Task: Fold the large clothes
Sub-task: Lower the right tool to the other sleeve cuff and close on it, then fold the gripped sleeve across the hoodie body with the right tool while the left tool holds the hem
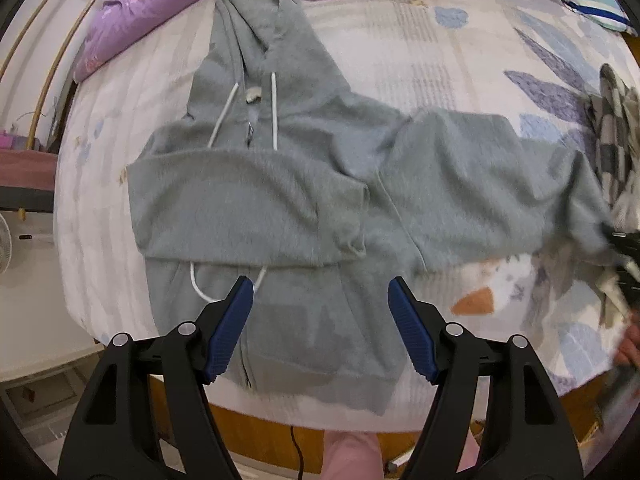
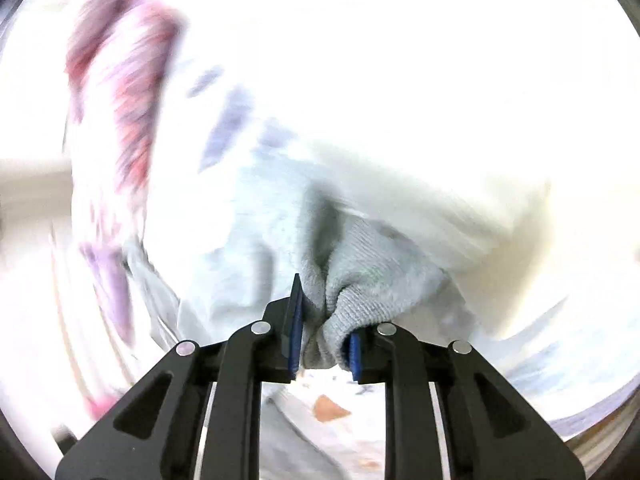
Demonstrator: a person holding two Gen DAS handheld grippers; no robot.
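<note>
Grey zip-front hooded sweatshirt [image 1: 256,200] flat on the pale patterned bedsheet [image 1: 440,60].
Hood points toward the pillows, hem toward the bed's near edge. Left gripper [image 1: 320,308] hovers wide above the hem; right gripper [image 2: 322,344] pinches the ribbed sleeve cuff [image 2: 352,300].

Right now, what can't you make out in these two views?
- Right wrist view: bed blown out and motion-blurred; only the cuff in the right claw reads clearly.
- Left wrist view: right sleeve's end blurred at the frame edge.
- Left wrist view: checkered cloth cut off by the right edge.
</note>
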